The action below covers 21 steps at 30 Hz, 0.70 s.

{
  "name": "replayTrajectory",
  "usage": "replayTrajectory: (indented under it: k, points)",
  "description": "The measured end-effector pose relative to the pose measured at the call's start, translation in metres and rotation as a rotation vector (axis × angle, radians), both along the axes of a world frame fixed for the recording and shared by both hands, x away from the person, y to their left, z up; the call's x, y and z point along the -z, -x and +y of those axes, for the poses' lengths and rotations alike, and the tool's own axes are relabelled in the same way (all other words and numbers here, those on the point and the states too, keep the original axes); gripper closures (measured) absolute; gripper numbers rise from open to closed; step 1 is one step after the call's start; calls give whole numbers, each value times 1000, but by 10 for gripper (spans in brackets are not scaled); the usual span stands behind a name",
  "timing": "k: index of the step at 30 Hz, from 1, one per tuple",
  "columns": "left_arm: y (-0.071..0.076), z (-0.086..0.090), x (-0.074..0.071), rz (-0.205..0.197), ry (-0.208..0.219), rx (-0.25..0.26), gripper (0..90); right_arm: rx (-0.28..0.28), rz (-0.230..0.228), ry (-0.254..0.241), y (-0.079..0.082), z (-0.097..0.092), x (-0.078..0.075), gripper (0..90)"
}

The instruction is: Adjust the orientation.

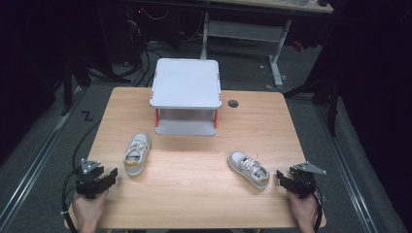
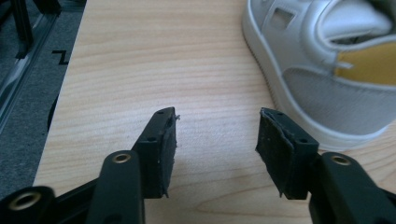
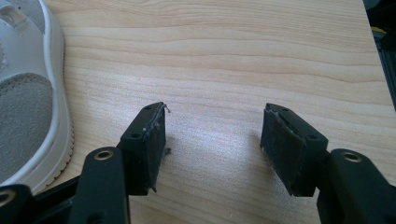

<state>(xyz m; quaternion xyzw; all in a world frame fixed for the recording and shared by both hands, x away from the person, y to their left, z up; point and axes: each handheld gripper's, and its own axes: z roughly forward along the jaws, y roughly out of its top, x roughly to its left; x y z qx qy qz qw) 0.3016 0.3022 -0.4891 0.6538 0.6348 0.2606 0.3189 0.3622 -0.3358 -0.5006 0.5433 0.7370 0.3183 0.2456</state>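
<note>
Two small white sneakers with tan heels lie on the wooden table (image 1: pixel 194 199). The left sneaker (image 1: pixel 136 154) lies with its toe pointing away from me, and its heel (image 2: pixel 327 70) fills the upper right of the left gripper view. The right sneaker (image 1: pixel 248 169) lies slanted, and its sole edge (image 3: pixel 23 102) is at the left of the right gripper view. My left gripper (image 1: pixel 112 174) (image 2: pixel 217 126) rests just left of the left sneaker, open over bare wood. My right gripper (image 1: pixel 280 175) (image 3: pixel 215 116) sits just right of the other sneaker, open with nothing between its jaws.
A white two-level rack (image 1: pixel 186 82) with orange posts stands at the far middle of the table. A round cable hole (image 1: pixel 233 103) is to its right. Beyond the table edges are grey floor, cables and another desk's legs (image 1: pixel 277 58).
</note>
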Motion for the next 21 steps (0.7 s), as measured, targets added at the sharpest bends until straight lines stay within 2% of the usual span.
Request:
replayTrajectory:
  k: [1,4,6,9,16,20,21]
  points:
    - [0,0,-3,5,5,2,509,0,0,0,0,0,0,406]
    - [0,-1,-14,-15,46,15,518,0,0,0,0,0,0,406]
    - [0,-1,-17,-19,47,20,518,0,0,0,0,0,0,405]
    - [-1,-6,-29,-38,56,44,520,0,0,0,0,0,0,405]
    - [-11,-14,-45,-40,36,88,524,0,0,0,0,0,0,404]
    - [-17,-19,-51,-36,24,85,518,0,0,0,0,0,0,402]
    - [-20,-20,-53,-29,27,97,518,1,1,0,0,0,0,402]
